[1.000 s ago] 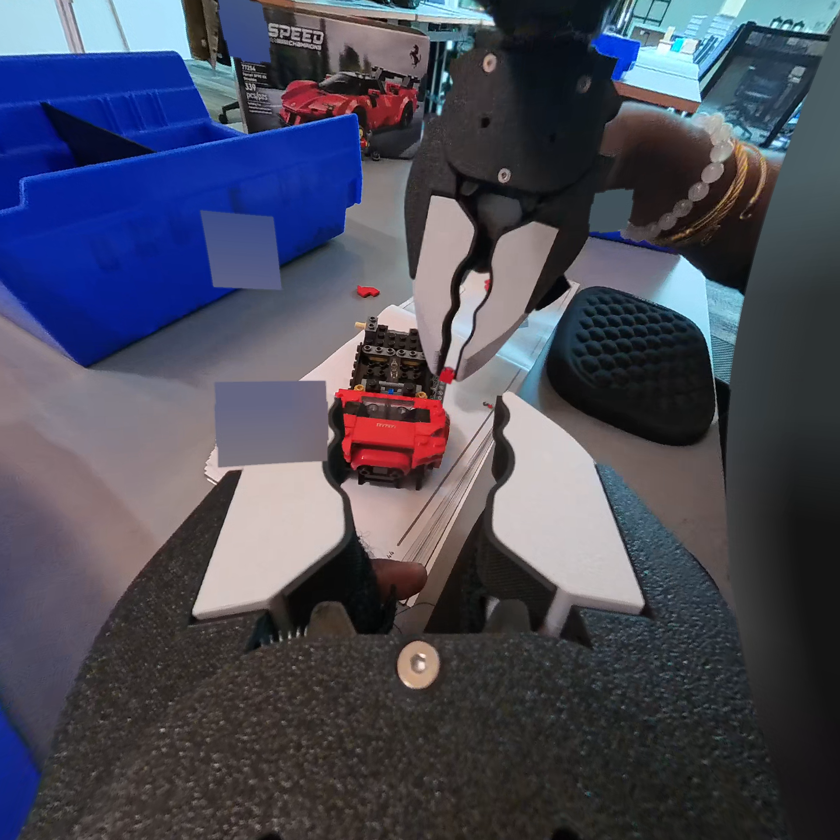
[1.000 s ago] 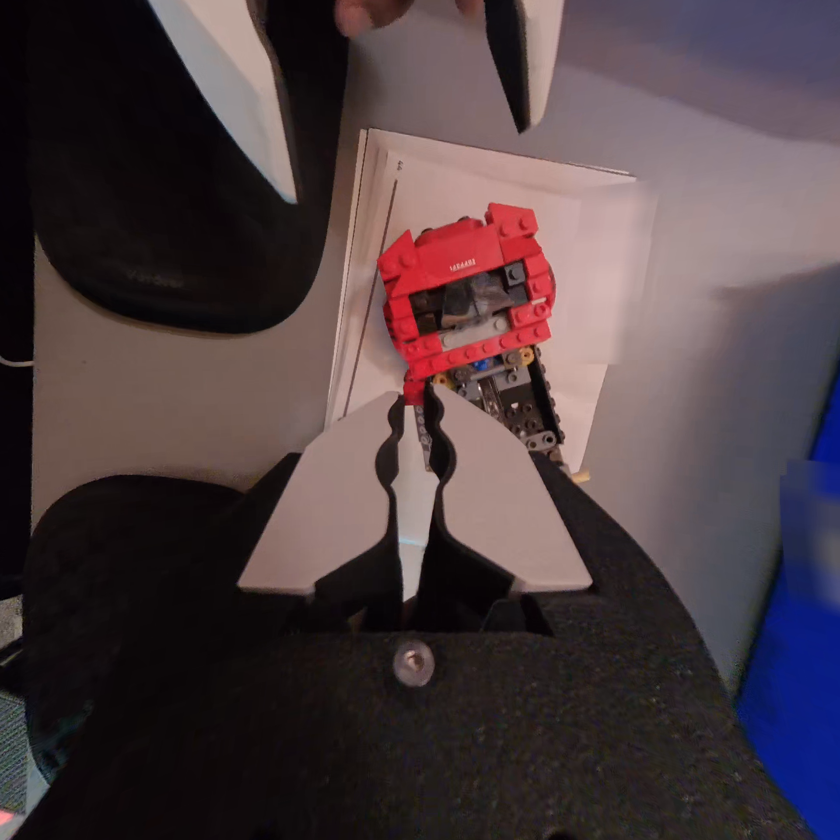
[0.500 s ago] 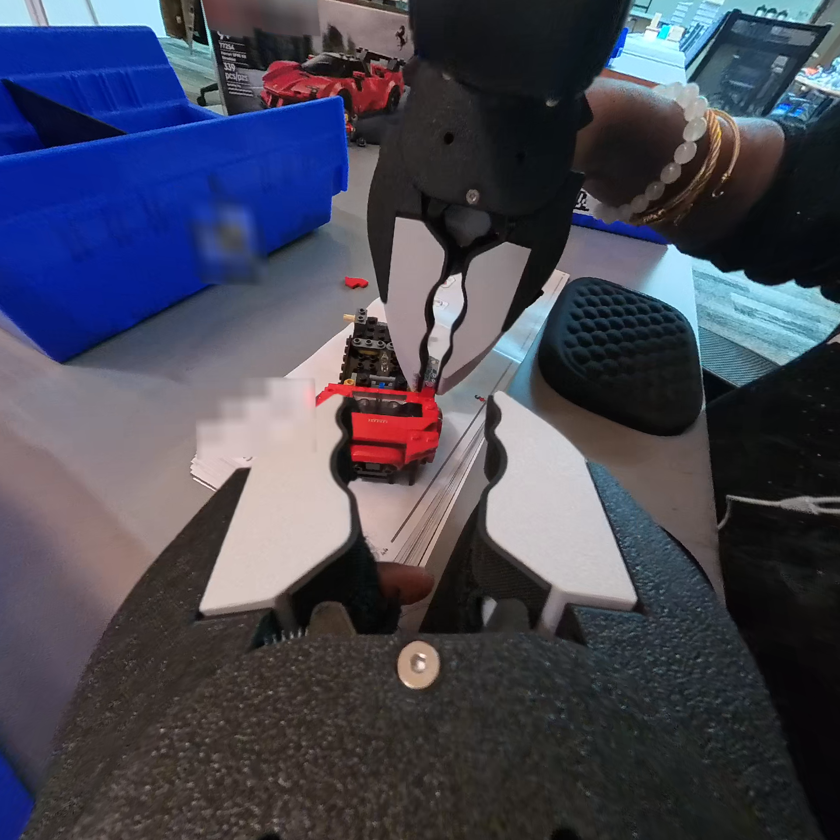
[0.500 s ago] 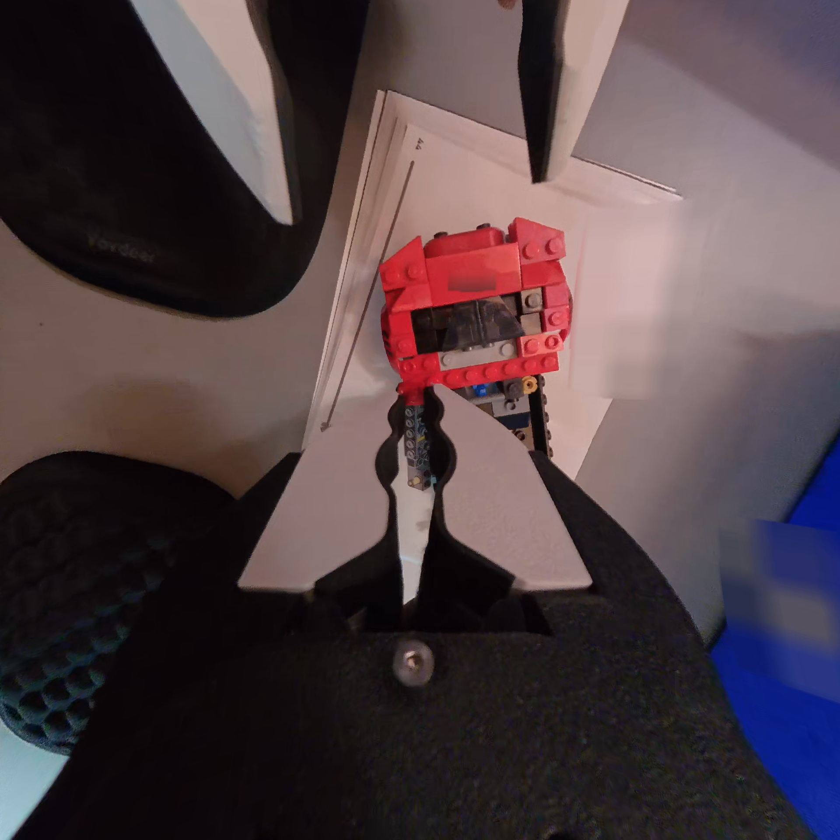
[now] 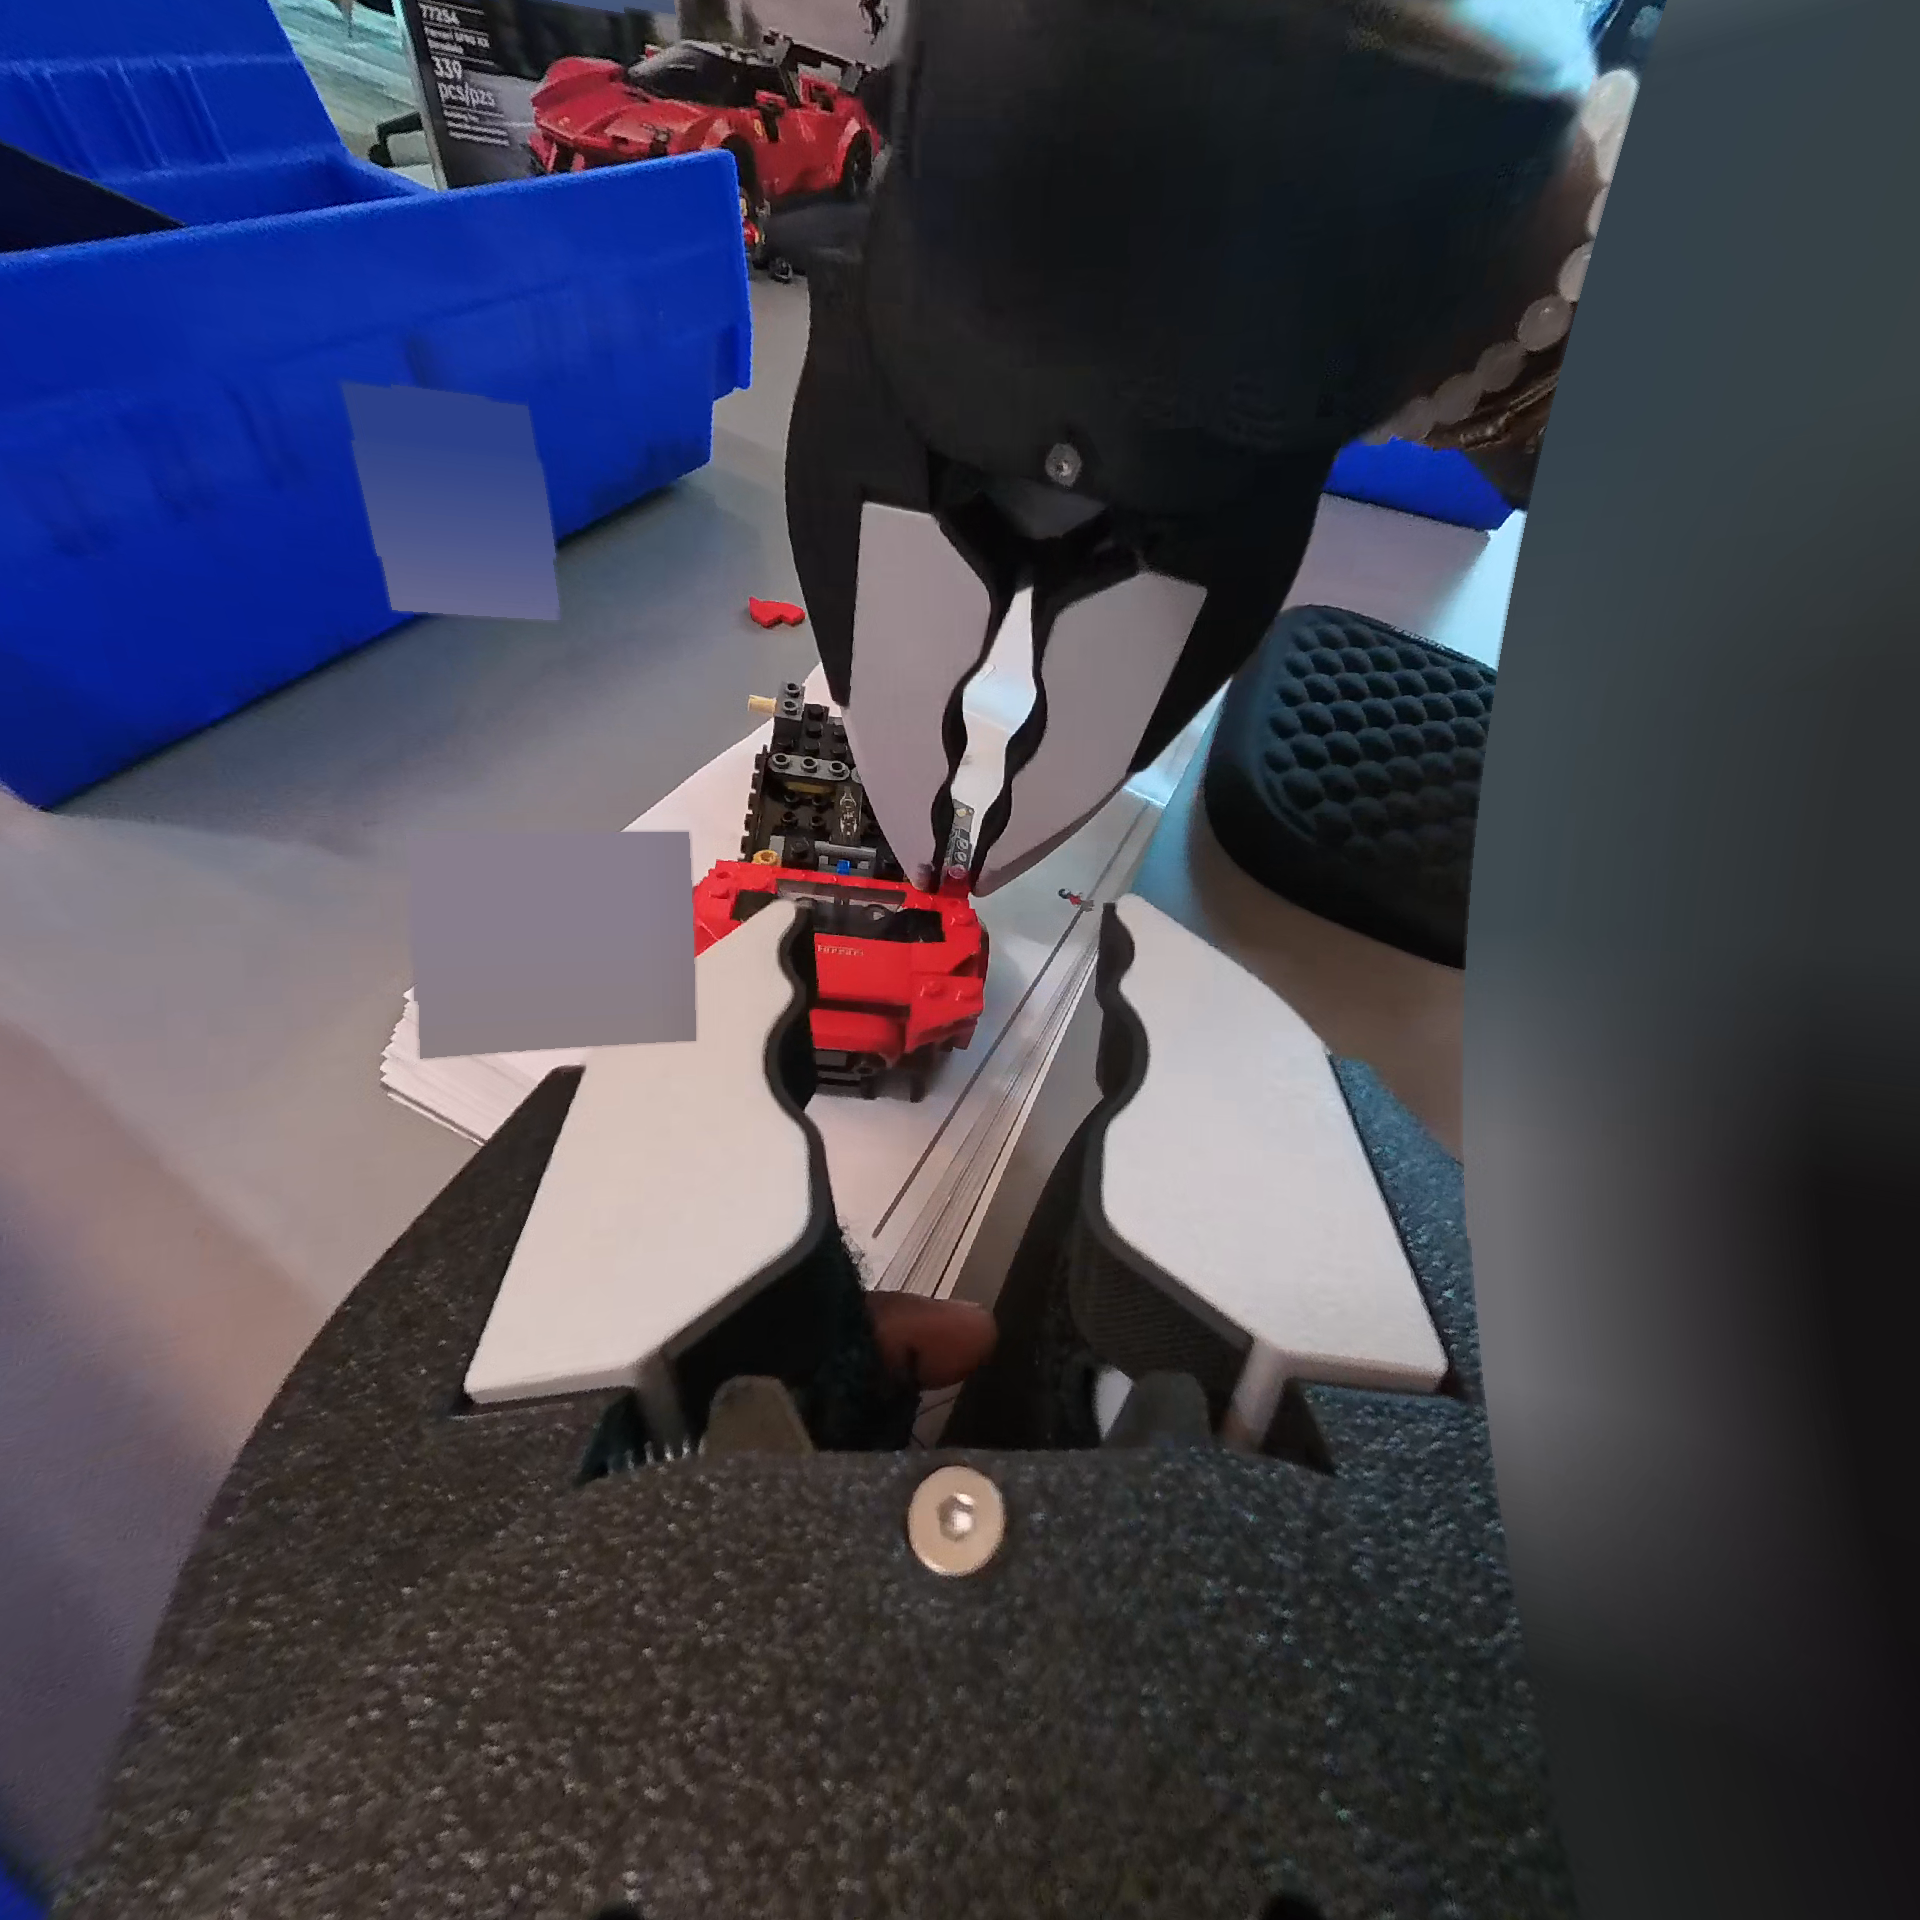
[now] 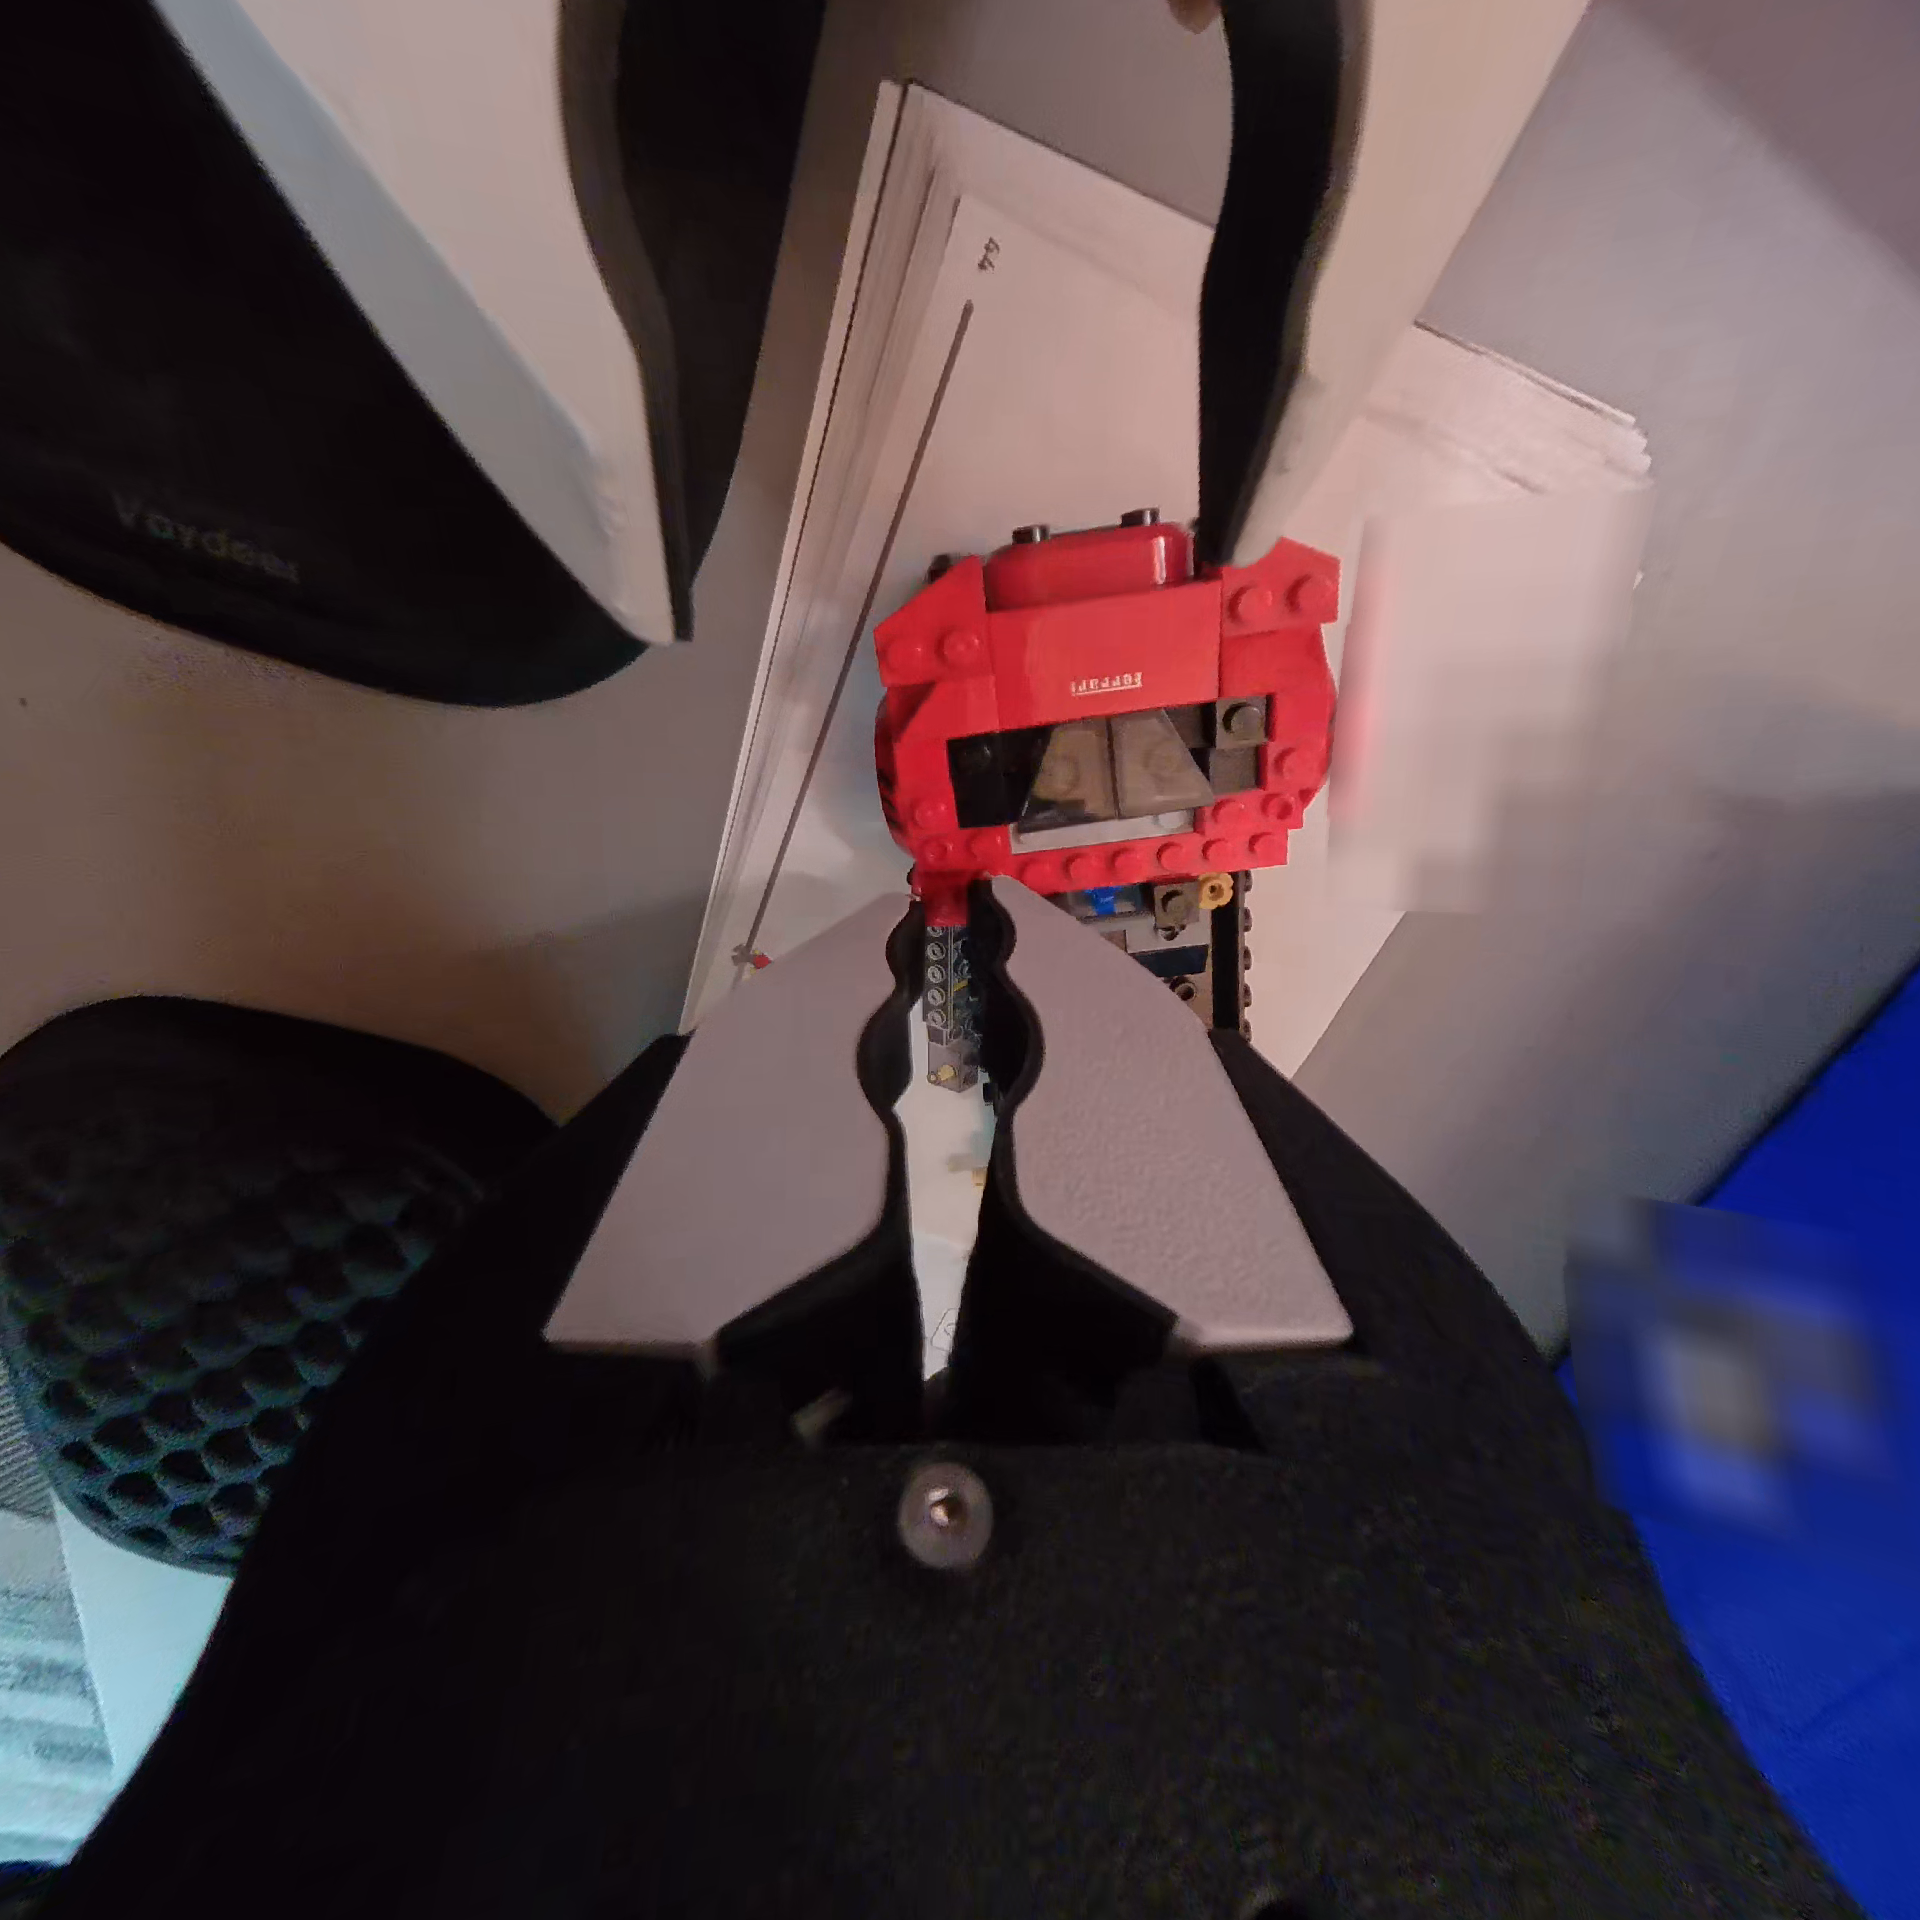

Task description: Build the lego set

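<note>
A partly built red and black lego car [image 5: 894, 966] stands on a white instruction booklet [image 5: 966, 1143]. My left gripper [image 5: 948, 920] is open, its fingers on either side of the car's red end; the left finger overlaps the car, the right finger stands apart. My right gripper [image 6: 956, 906] comes down from above and is shut on a thin grey studded piece [image 6: 948, 997] with a red tip. The tip touches the edge of the car's red body [image 6: 1101, 707]. The right gripper also shows in the left wrist view [image 5: 951, 878]. The left gripper's fingers [image 6: 1257, 416] show at the top.
A blue bin [image 5: 312, 364] stands at the left, with the set's box [image 5: 644, 94] behind it. A small red piece [image 5: 774, 611] lies on the grey table. A black honeycomb pad [image 5: 1351, 769] lies right of the booklet. A hand with bracelets holds the right gripper. The tips of one gripper are about 7 centimeters away from the tips of the other.
My left gripper has moved forward, closer around the car's red end. My right gripper has brought the grey piece down against the car's red body.
</note>
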`<control>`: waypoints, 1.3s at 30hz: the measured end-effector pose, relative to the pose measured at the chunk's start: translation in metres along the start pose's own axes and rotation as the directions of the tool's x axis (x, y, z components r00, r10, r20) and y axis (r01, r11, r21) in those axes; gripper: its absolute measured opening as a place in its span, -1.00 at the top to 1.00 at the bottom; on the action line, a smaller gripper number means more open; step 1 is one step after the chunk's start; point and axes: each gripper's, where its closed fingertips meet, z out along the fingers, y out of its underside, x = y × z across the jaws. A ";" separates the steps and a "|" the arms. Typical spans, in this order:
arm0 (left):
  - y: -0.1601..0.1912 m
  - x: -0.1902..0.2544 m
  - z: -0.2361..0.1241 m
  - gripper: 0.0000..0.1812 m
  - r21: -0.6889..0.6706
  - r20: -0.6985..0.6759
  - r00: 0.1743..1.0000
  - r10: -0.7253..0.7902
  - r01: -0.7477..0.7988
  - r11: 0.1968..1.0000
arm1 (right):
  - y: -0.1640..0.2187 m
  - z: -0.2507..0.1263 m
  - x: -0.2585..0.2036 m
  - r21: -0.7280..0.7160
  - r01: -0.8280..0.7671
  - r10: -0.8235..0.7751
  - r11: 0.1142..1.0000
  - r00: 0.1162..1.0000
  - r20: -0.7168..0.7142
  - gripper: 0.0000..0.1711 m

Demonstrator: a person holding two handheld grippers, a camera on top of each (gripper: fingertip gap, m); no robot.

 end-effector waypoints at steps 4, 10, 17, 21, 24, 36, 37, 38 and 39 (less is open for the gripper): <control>0.004 -0.003 0.001 0.44 -0.021 0.007 0.999 -0.032 0.032 0.999 | -0.002 0.001 0.001 -0.056 0.009 -0.011 0.998 1.000 -0.025 0.90; 0.022 -0.002 0.012 0.47 -0.160 -0.003 0.999 -0.043 0.042 0.986 | -0.001 0.001 0.001 -0.143 0.009 -0.014 0.990 0.999 -0.036 0.91; 0.022 -0.003 0.012 0.55 -0.156 -0.013 0.997 -0.075 0.072 0.985 | -0.001 0.001 0.001 -0.191 0.015 -0.022 0.982 0.999 -0.036 0.91; 0.022 -0.003 0.012 0.56 -0.158 -0.010 0.997 -0.074 0.071 0.985 | -0.004 0.001 0.002 -0.130 0.007 -0.011 0.991 0.999 -0.032 0.90; 0.022 -0.002 0.012 0.56 -0.161 -0.009 0.998 -0.068 0.066 0.985 | -0.009 0.001 0.002 -0.029 -0.043 0.042 0.999 0.999 -0.006 0.87; 0.021 -0.002 0.011 0.55 -0.157 -0.010 0.998 -0.064 0.061 0.986 | 0.007 -0.019 -0.001 0.195 -0.115 0.112 0.974 0.993 0.028 0.86; 0.021 -0.002 0.011 0.55 -0.153 -0.011 0.998 -0.065 0.063 0.986 | 0.005 -0.018 -0.005 0.239 -0.132 0.126 0.962 0.991 0.040 0.89; 0.020 -0.002 0.011 0.55 -0.150 -0.012 0.998 -0.066 0.064 0.987 | 0.004 -0.015 -0.010 0.266 -0.149 0.139 0.952 0.989 0.055 0.90; 0.020 -0.002 0.011 0.55 -0.147 -0.013 0.998 -0.068 0.065 0.987 | 0.005 -0.010 -0.014 0.277 -0.161 0.152 0.947 0.987 0.056 0.89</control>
